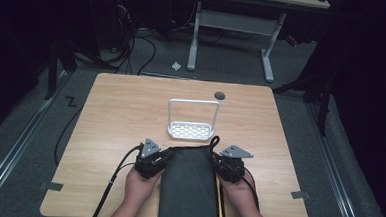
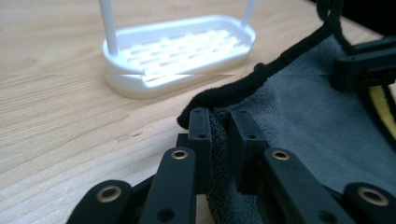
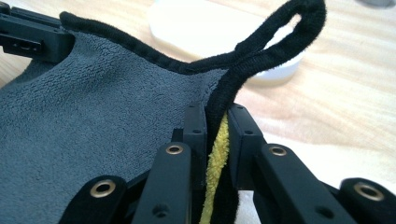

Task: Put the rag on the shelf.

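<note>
A dark grey towel (image 1: 187, 183) with black trim and a yellow underside lies on the wooden table (image 1: 115, 114), reaching over its front edge. My left gripper (image 1: 166, 159) is shut on the towel's far left corner; in the left gripper view the jaws (image 2: 219, 123) pinch the grey pile (image 2: 303, 121). My right gripper (image 1: 217, 165) is shut on the far right corner. There its jaws (image 3: 215, 116) clamp the black trim and yellow layer of the towel (image 3: 93, 135), just below a black hanging loop (image 3: 299, 18).
A white slotted rack (image 1: 191, 131) with a tall hoop handle stands just beyond the towel, also close ahead in the left gripper view (image 2: 177, 51). A dark round hole (image 1: 219, 95) sits near the table's far edge. Cables trail off the table's left front.
</note>
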### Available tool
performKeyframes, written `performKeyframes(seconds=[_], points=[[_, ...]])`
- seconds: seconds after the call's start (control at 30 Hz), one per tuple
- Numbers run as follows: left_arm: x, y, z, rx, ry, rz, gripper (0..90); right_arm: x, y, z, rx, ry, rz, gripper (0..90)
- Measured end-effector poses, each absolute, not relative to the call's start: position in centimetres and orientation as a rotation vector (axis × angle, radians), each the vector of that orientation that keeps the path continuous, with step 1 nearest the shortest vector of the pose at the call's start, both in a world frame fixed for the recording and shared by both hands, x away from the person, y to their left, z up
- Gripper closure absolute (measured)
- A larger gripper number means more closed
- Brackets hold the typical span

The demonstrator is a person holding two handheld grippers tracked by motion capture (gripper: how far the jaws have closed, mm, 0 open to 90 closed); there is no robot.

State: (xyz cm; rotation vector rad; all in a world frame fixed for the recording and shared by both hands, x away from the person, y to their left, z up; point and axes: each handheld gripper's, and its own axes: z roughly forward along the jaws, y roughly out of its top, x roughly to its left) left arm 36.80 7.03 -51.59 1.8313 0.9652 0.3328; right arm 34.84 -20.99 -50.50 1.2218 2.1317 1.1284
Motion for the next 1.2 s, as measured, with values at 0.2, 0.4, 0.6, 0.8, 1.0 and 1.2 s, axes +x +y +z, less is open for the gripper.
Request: performKeyframes(seconds=[0.2, 0.4, 0.6, 0.8, 1.0, 1.2], points=[[36.9, 7.7, -49.9, 1.784, 0.975, 0.299, 80.0, 34.5, -20.9, -49.2, 1.191, 2.106, 1.175, 80.0], [36.7, 7.9, -47.7, 1.754, 0.935, 0.343, 80.2, 34.3, -20.6, -47.3, 1.149, 2.056, 1.225, 79.9], [36.7, 8.3, -45.1, 1.722, 0.909, 0.377, 80.3, 34.4, -20.3, -45.1, 1.097, 2.016, 1.252, 79.8], [36.5, 8.4, -42.6, 1.698, 0.867, 0.441, 80.5, 34.4, -19.9, -42.9, 1.03, 1.989, 1.27, 79.9], [36.6, 8.5, -40.9, 1.67, 0.844, 0.466, 80.6, 34.6, -19.9, -41.3, 0.997, 1.952, 1.296, 79.9], [36.7, 8.4, -38.7, 1.638, 0.811, 0.52, 80.6, 34.8, -20.0, -39.5, 0.975, 1.91, 1.331, 79.9]])
